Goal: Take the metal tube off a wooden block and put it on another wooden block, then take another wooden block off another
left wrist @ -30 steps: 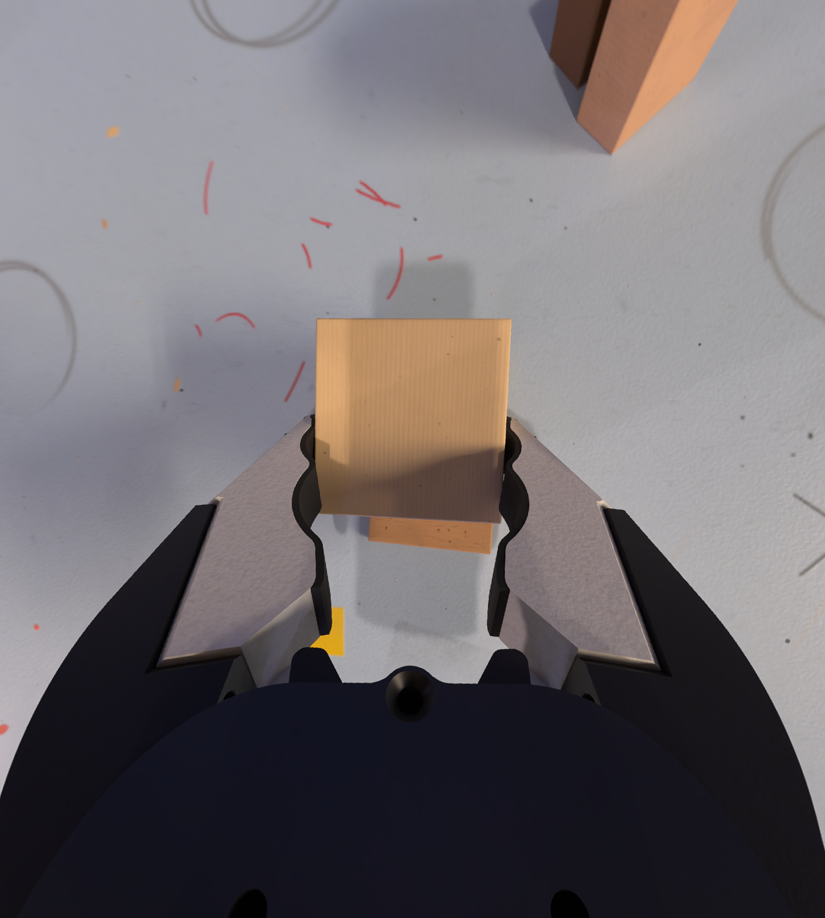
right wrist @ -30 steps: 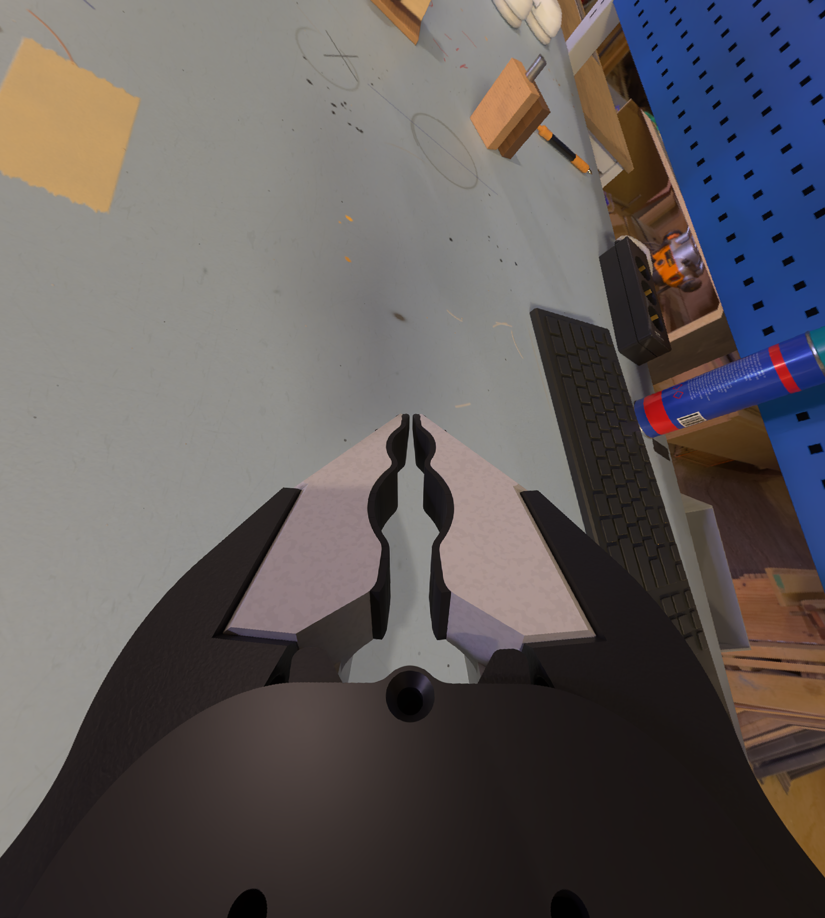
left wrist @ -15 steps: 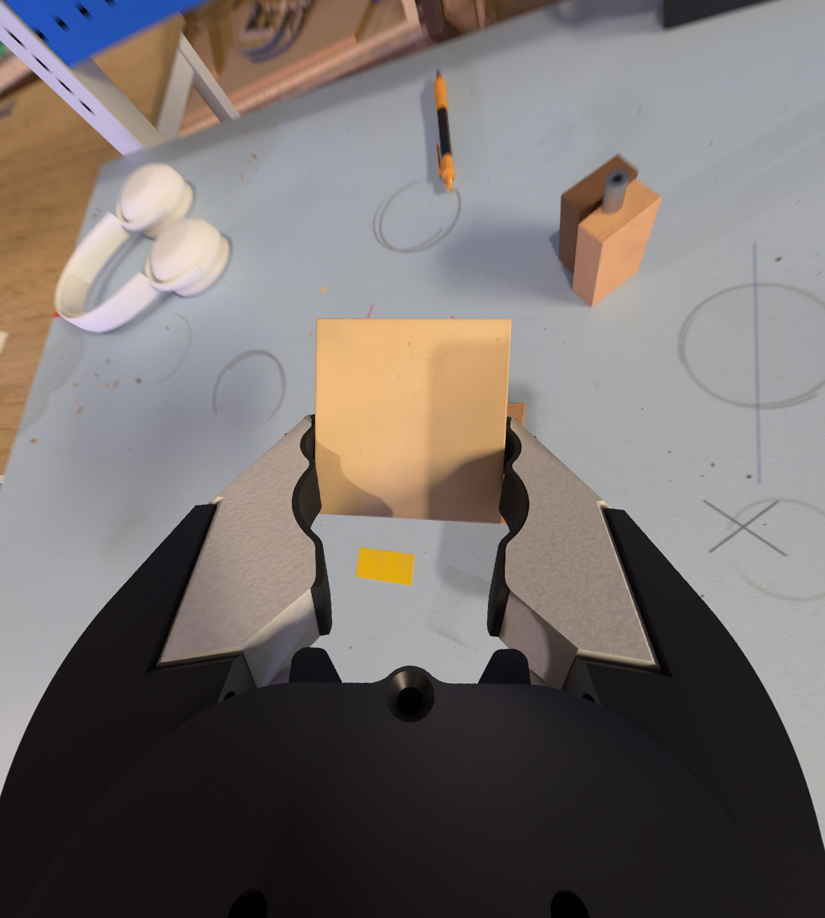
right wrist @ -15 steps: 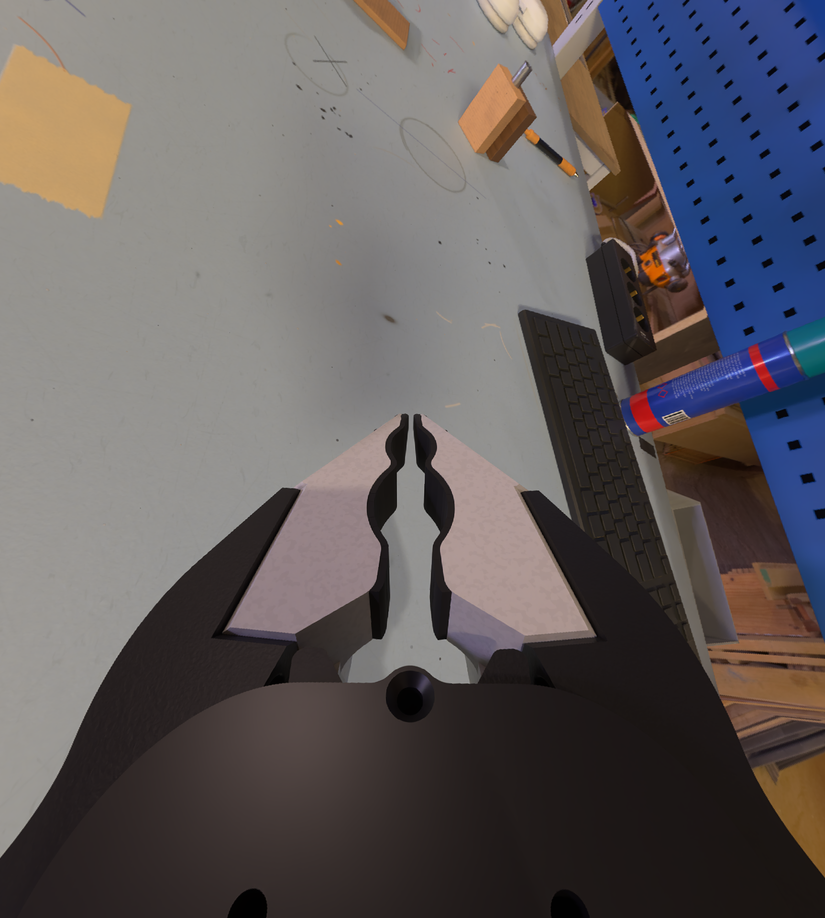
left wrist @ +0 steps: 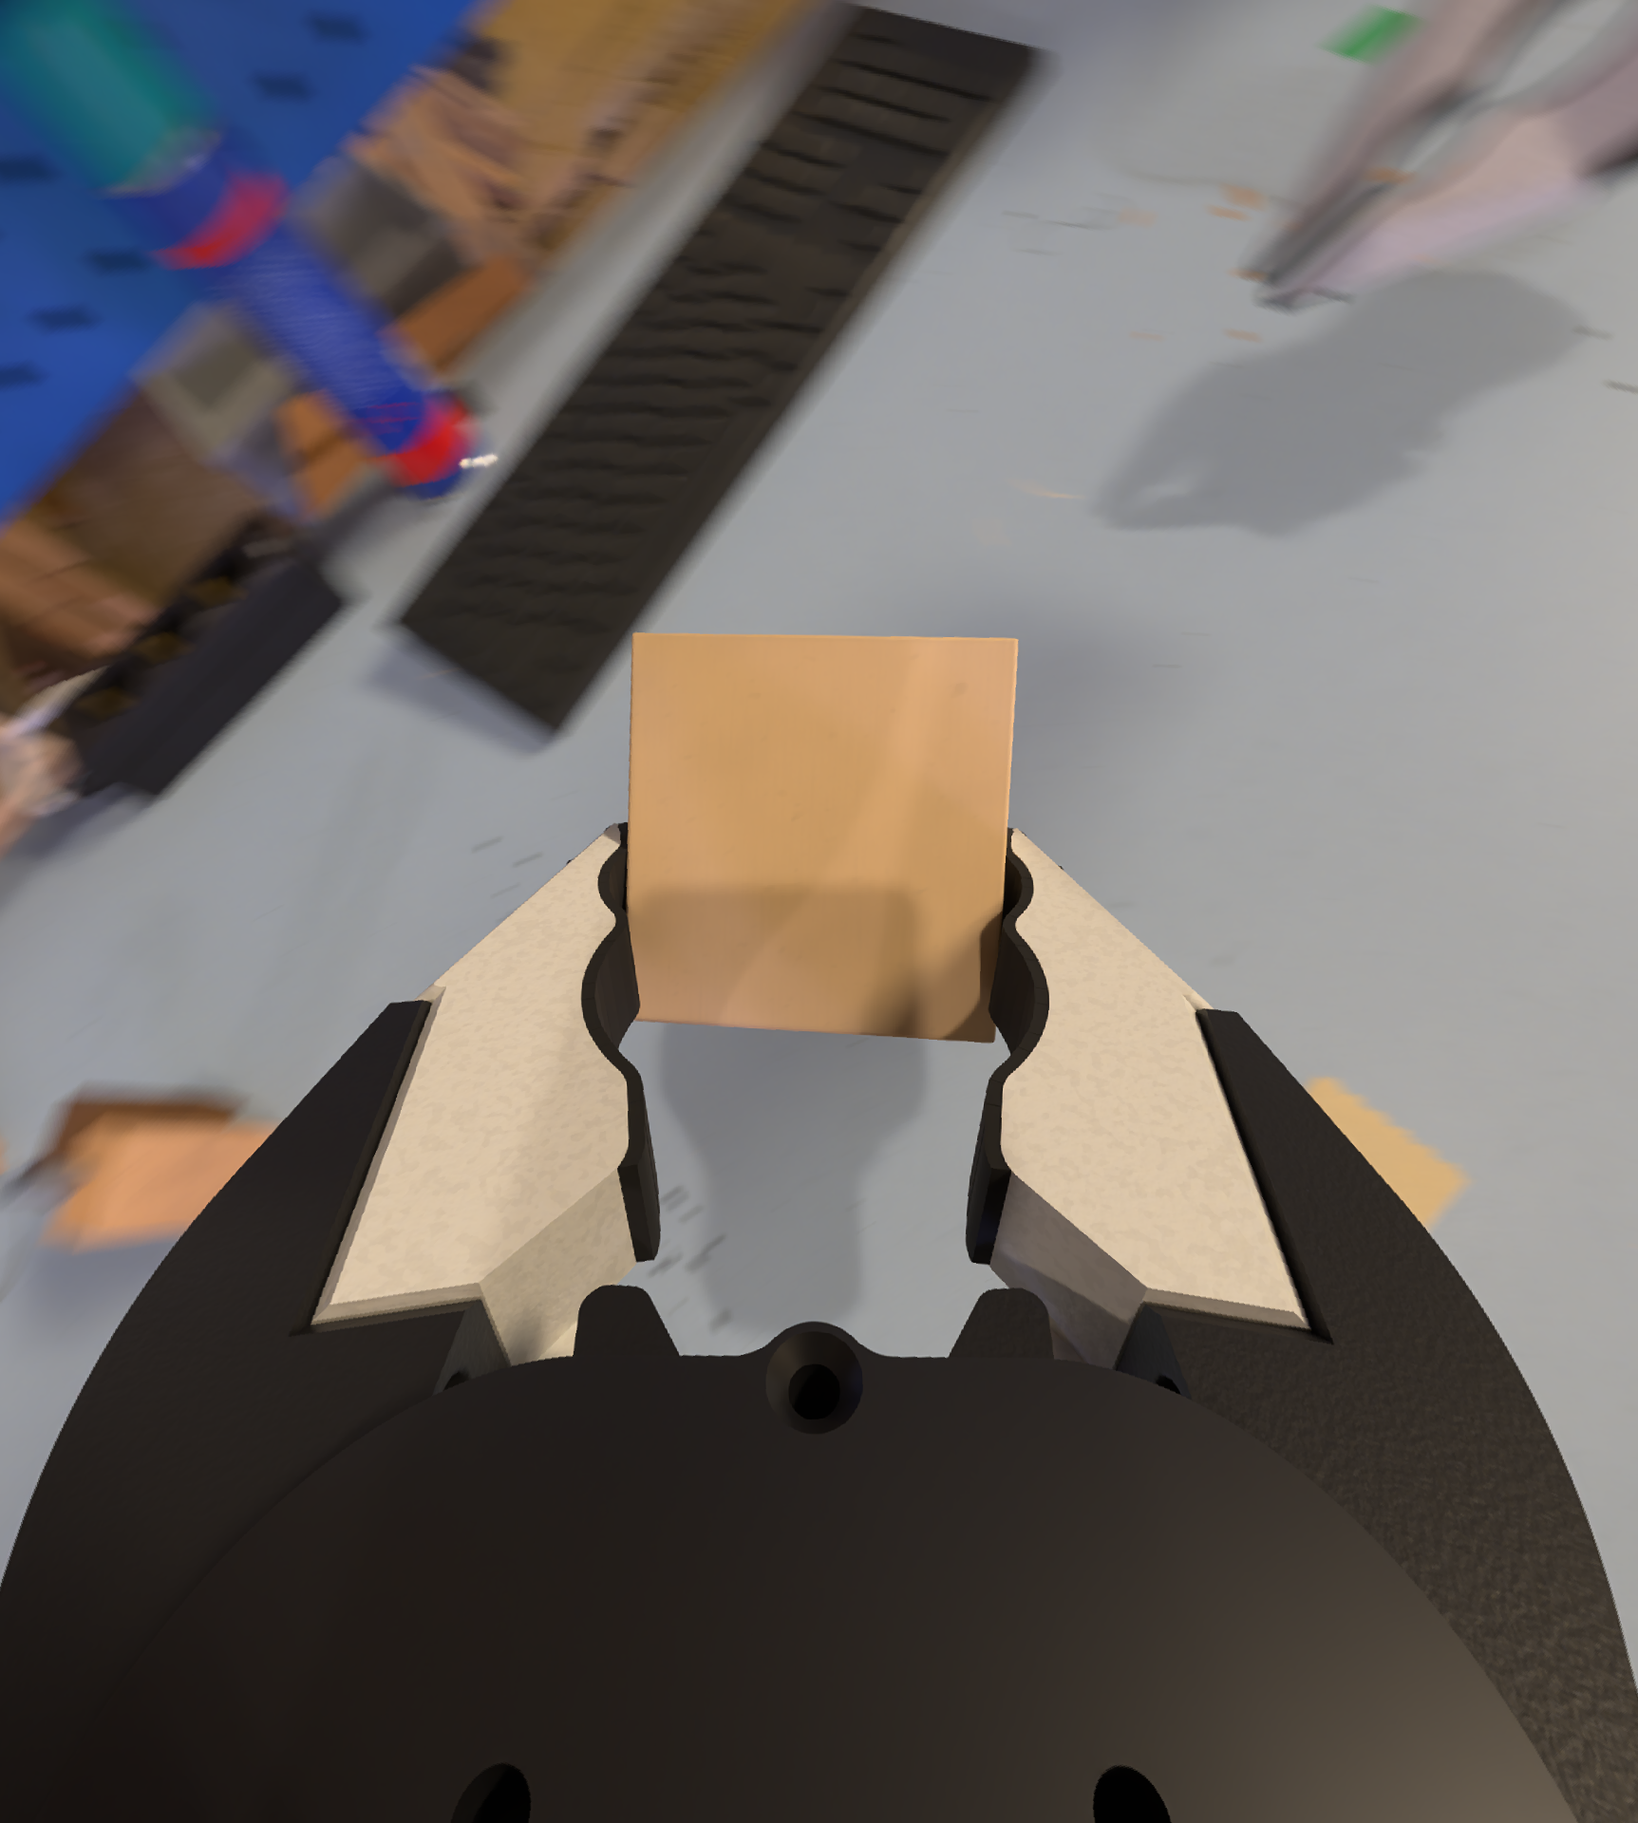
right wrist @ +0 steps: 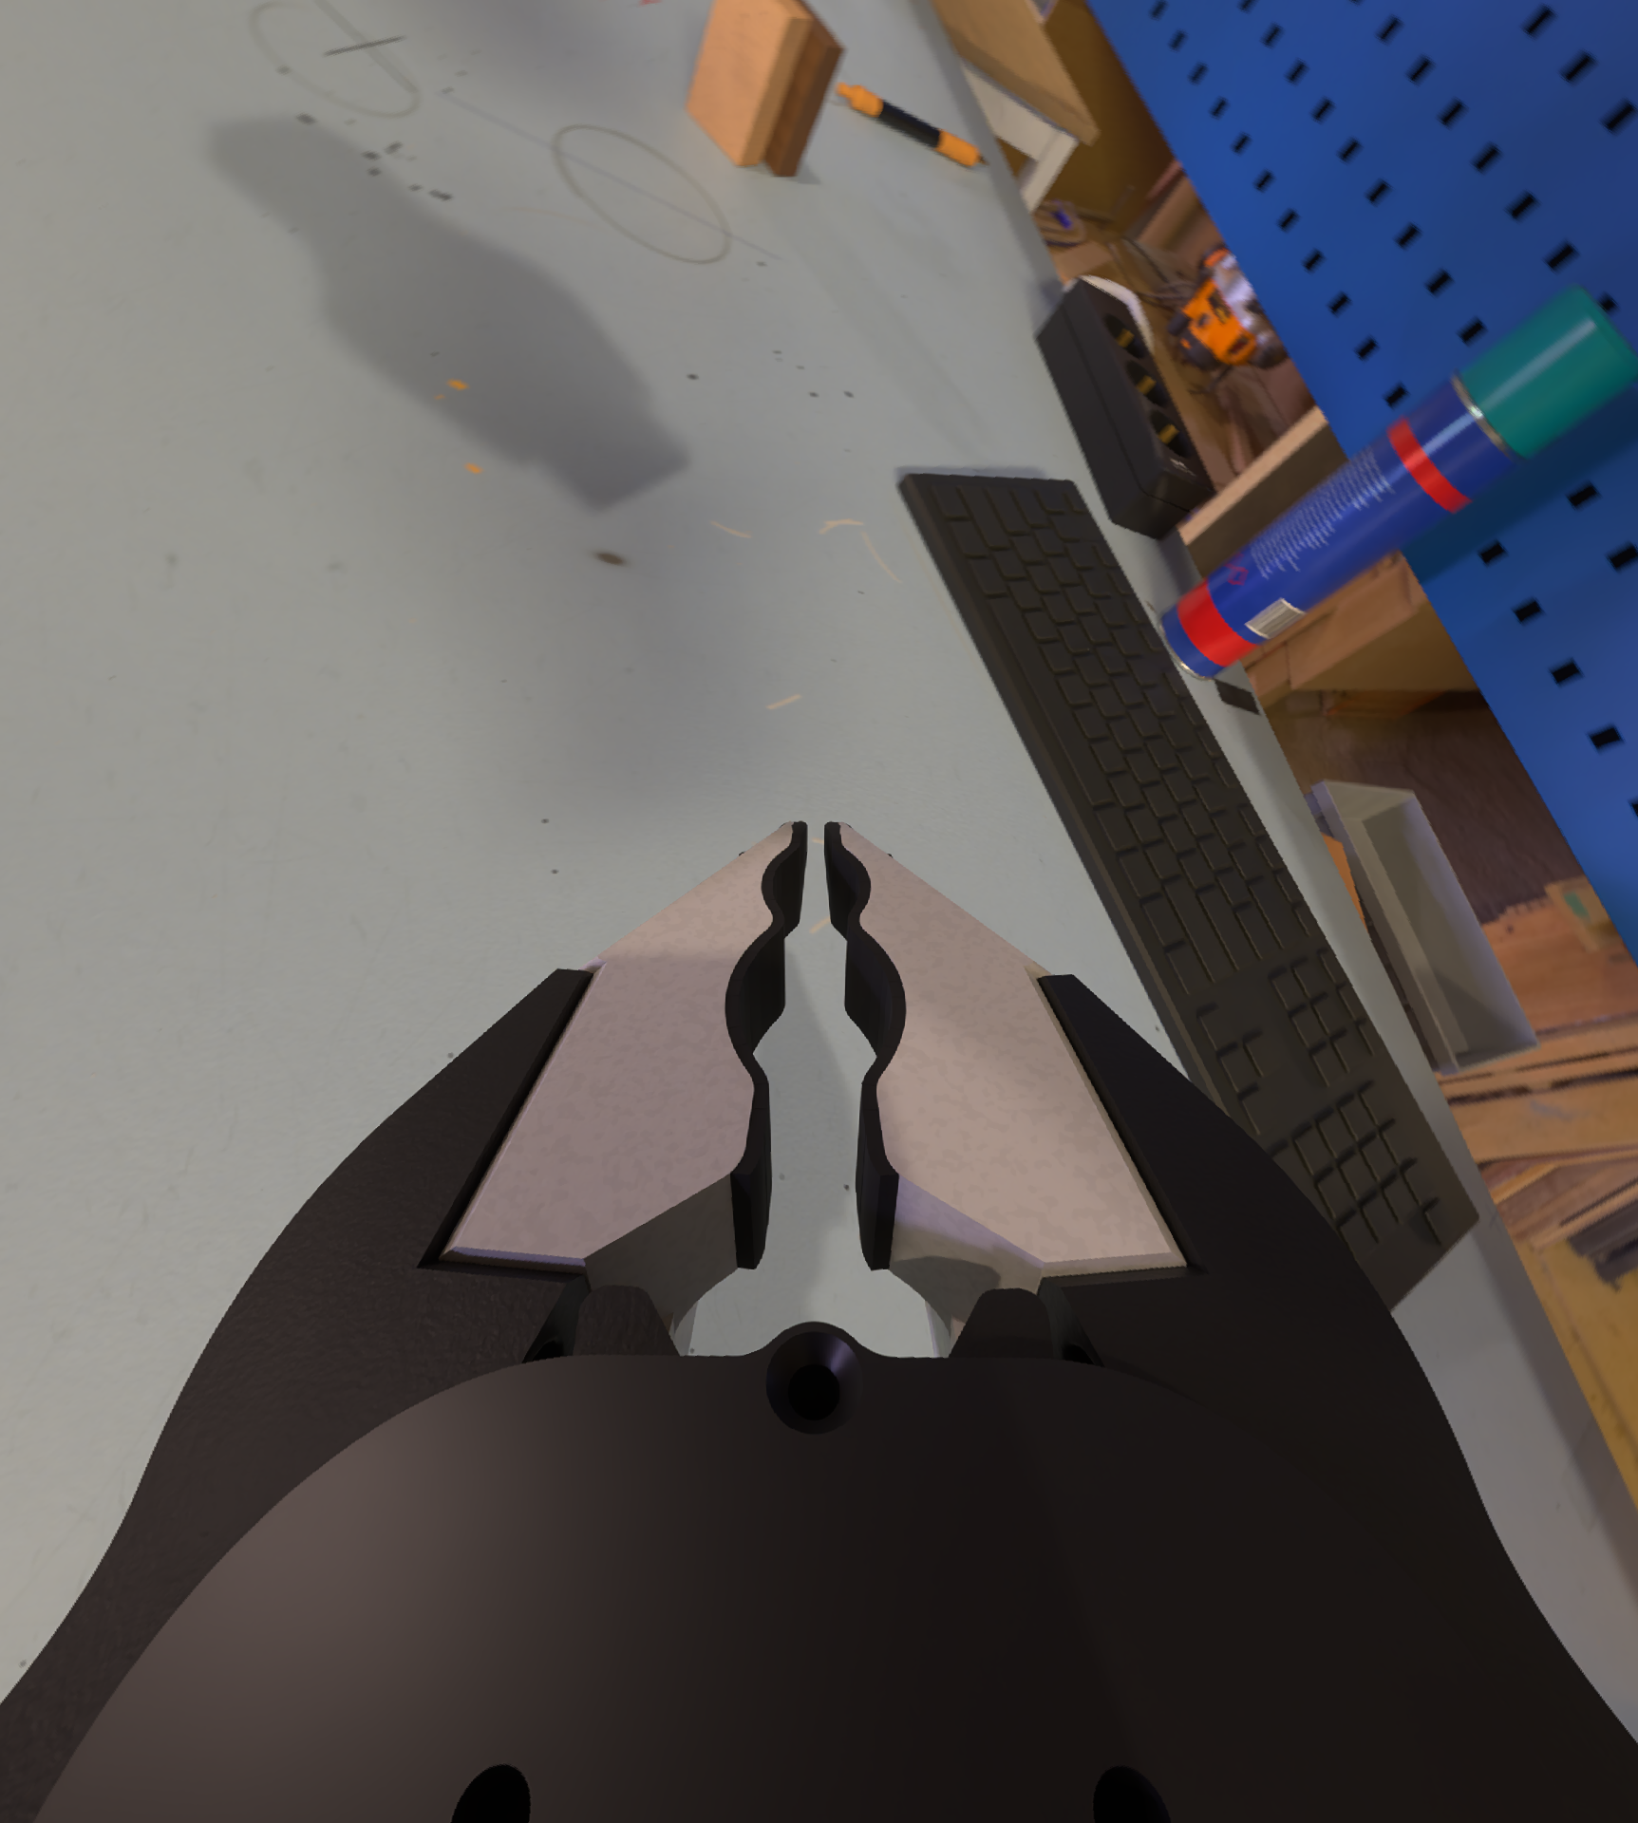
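My left gripper (left wrist: 815, 838) is shut on a light wooden block (left wrist: 820, 789) and holds it above the table. The background of the left wrist view is motion-blurred. A second wooden block (left wrist: 134, 1164) shows blurred at the lower left; it also stands at the top of the right wrist view (right wrist: 765, 79). I cannot make out the metal tube in either view. My right gripper (right wrist: 815, 838) is shut and empty above the pale table, next to the keyboard. It shows blurred in the left wrist view (left wrist: 1485, 148) at the top right.
A black keyboard (right wrist: 1170, 838) lies along the table's right edge, with a black power strip (right wrist: 1120, 414) beyond it. A blue spray can (right wrist: 1387, 493) hangs on the blue pegboard (right wrist: 1485, 247). An orange-black pen (right wrist: 908, 123) lies by the far block. A tan patch (left wrist: 1387, 1154) is on the table.
My left gripper has swung round with the block in it; its view now faces the keyboard and pegboard. My right gripper has shifted slightly and stays shut.
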`<state>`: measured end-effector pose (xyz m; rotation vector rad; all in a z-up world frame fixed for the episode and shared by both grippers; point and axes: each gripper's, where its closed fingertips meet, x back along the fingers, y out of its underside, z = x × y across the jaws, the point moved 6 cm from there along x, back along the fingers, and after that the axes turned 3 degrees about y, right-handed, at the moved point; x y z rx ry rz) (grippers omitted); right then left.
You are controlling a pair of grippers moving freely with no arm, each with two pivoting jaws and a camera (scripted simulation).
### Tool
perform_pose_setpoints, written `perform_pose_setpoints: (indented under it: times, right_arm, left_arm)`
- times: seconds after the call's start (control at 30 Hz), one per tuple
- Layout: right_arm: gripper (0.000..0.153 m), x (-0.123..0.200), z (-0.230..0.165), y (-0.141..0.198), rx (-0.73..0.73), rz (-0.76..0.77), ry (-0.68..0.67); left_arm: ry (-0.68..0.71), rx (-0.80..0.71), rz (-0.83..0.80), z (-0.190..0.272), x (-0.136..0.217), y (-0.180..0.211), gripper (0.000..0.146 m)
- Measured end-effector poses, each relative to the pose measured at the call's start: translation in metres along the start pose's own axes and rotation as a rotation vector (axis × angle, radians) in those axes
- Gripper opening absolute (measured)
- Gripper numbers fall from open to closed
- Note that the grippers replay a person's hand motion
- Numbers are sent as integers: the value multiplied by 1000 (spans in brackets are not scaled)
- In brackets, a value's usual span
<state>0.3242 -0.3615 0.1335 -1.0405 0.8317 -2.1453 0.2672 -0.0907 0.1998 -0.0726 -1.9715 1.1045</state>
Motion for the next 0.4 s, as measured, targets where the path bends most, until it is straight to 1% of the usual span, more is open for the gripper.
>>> perform_pose_setpoints:
  times: [0.07,0.17,0.23,0.3,0.4]
  right_arm:
    - [3,3,8,1,-52,7,31]
    - [2,7,16,2,-115,39,41]
    - [2,7,17,3,-134,40,38]
    - [2,5,13,3,-124,42,7]
    - [2,0,5,3,-83,16,-22]
  left_arm:
    - [148,-60,-29,44,-37,-6,72]
    - [310,-138,-85,98,-83,-3,72]
    - [355,-177,-128,123,-106,3,72]
    - [405,-189,-164,141,-124,10,72]
    - [400,-200,-168,154,-138,13,72]
